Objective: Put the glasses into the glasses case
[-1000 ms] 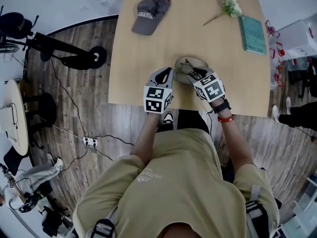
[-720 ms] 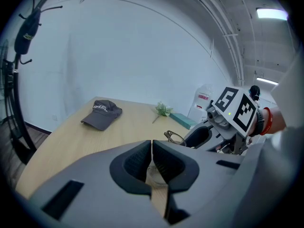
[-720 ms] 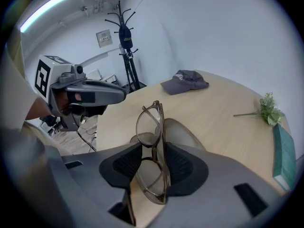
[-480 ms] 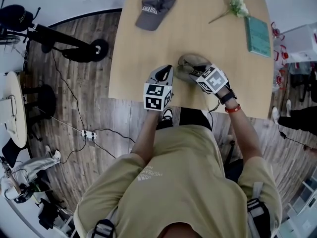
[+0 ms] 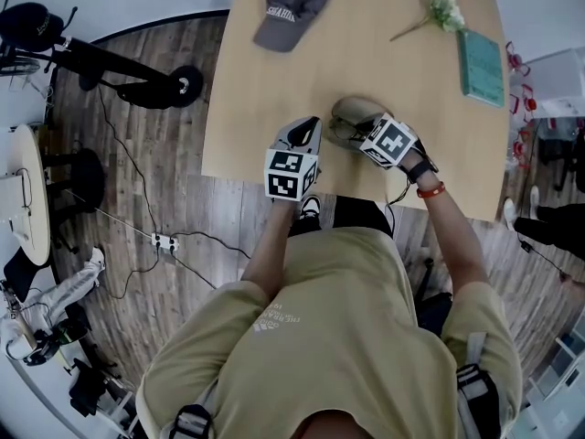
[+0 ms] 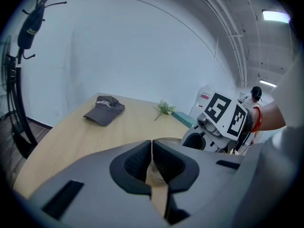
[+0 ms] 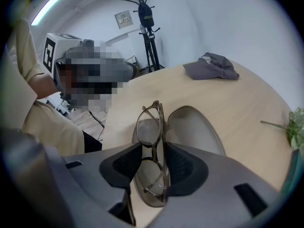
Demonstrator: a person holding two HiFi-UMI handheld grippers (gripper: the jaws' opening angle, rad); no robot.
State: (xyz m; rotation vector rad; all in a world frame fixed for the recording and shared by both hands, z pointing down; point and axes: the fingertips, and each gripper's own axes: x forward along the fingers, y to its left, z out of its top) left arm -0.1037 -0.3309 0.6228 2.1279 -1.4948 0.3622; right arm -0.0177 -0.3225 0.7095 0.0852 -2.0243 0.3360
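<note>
Tan T-shirt (image 5: 320,337), red wristband (image 5: 430,190)

White print on the cap (image 5: 291,12) and shirt (image 5: 320,337) is too small to read.

Left gripper (image 5: 307,131) at frame centre, pointing up-frame, tilted shallowly down, jaws pressed together. Right gripper (image 5: 358,135) just right of it, pitched steeply down, jaws clamped on glasses (image 7: 151,127). Both forearms reach up-frame from torso at bottom.
</note>
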